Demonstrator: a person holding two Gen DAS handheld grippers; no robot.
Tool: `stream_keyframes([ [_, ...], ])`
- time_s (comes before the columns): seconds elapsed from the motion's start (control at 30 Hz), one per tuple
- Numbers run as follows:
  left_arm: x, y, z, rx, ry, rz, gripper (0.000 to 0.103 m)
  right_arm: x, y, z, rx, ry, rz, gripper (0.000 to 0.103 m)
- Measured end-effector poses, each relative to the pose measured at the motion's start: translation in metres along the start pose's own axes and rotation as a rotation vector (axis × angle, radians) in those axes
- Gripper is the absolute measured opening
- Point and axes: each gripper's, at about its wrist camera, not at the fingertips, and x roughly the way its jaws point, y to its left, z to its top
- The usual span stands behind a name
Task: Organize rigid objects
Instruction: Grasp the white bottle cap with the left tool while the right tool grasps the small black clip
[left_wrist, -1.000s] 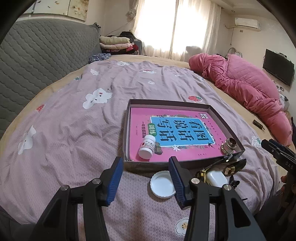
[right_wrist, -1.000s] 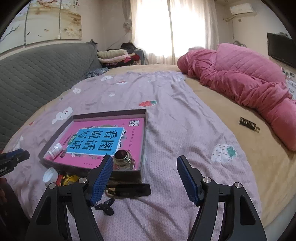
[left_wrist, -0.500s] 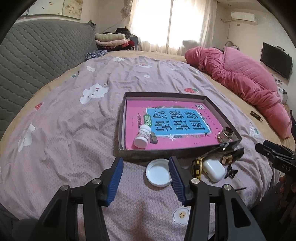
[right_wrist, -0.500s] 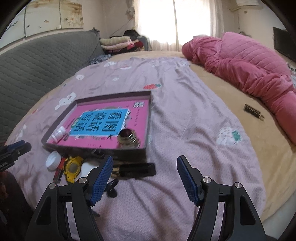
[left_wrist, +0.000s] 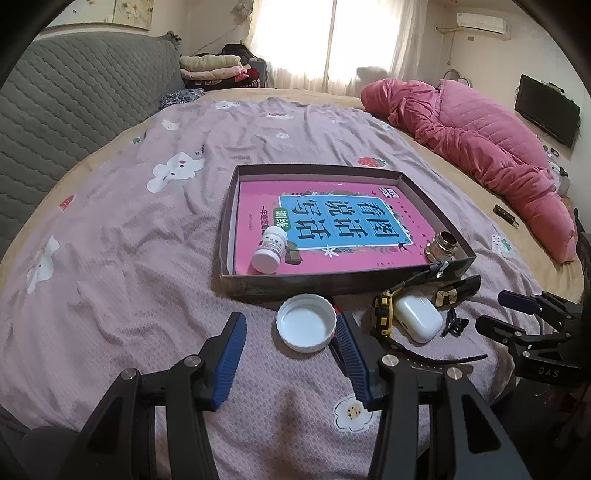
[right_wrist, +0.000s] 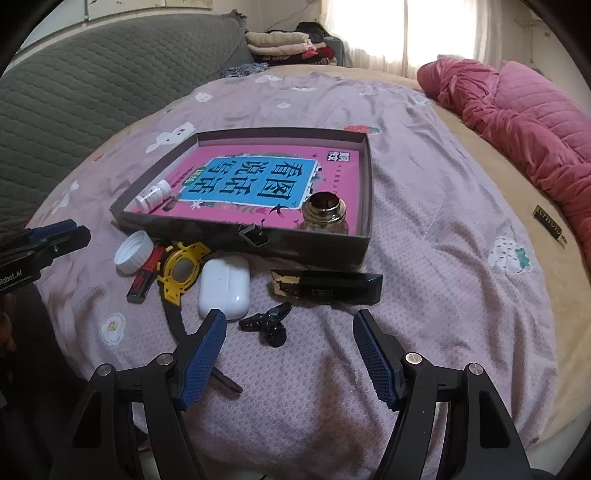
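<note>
A dark shallow box on the bed holds a pink book, a white pill bottle lying on its side and a brass jar. In front of the box lie a white cap, a yellow watch, a white earbud case, a black hair clip and a black-and-gold box. My left gripper is open, with the cap just beyond its tips. The right gripper is open just short of the hair clip, holding nothing.
A red-and-black stick lies beside the watch, and a binder clip sits on the box's front wall. A pink quilt fills the right side of the bed. A small dark bar rests on the beige sheet. A grey padded headboard stands at the left.
My right gripper has sunk and tipped down toward the items in front of the box, which now show fully. The left view has tilted down slightly. Both grippers stay open.
</note>
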Motion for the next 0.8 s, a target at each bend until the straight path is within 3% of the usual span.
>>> stream_keyframes([
  [0.7,0.019,-0.007,-0.009,-0.002,0.088,-0.057,0.051,0.017,-0.015,-0.005,0.074,0.08,0.075,0.073],
  [0.8,0.021,-0.007,-0.009,-0.002,0.092,-0.06,0.051,0.023,-0.013,-0.005,0.06,0.093,0.076,0.066],
])
